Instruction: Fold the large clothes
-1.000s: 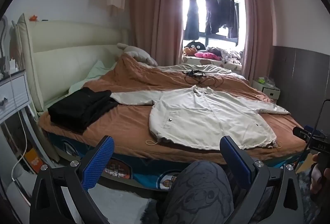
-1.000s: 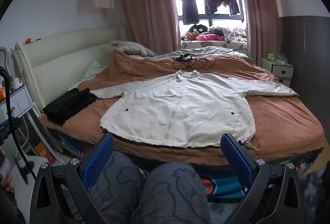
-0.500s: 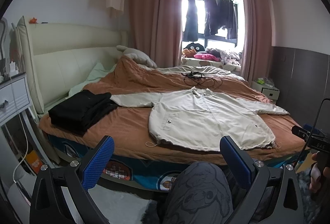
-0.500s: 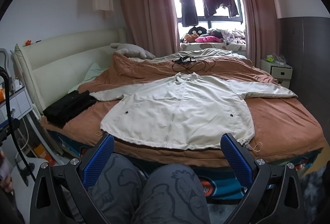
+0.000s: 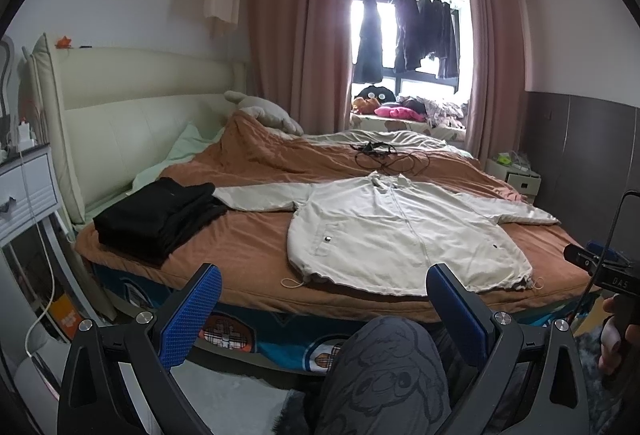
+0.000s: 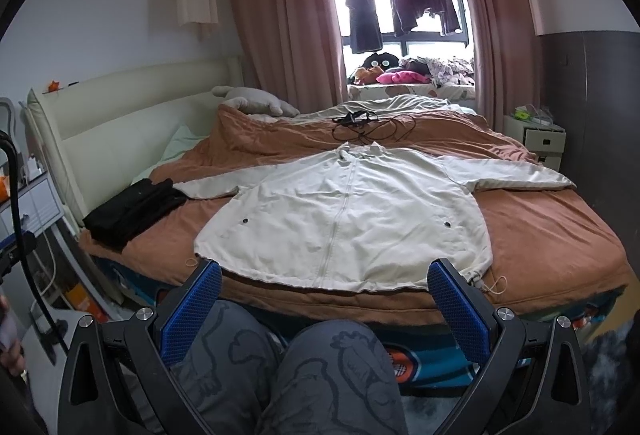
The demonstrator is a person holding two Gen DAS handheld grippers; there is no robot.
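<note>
With both the left gripper (image 5: 322, 309) and right gripper (image 6: 324, 305) held wide and empty, the flat-spread cream zip-front jacket (image 6: 348, 219) is judged best pinched at one sleeve cuff and folded inward first.

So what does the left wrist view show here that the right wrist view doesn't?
Only the left wrist view shows the right gripper's body from the side and the white bedside drawer up close. Only the right wrist view shows both knees and the cream jacket's hem square-on. Both show the jacket spread flat and unfolded, the folded black pile beside its sleeve, and open jaws holding nothing.
</note>
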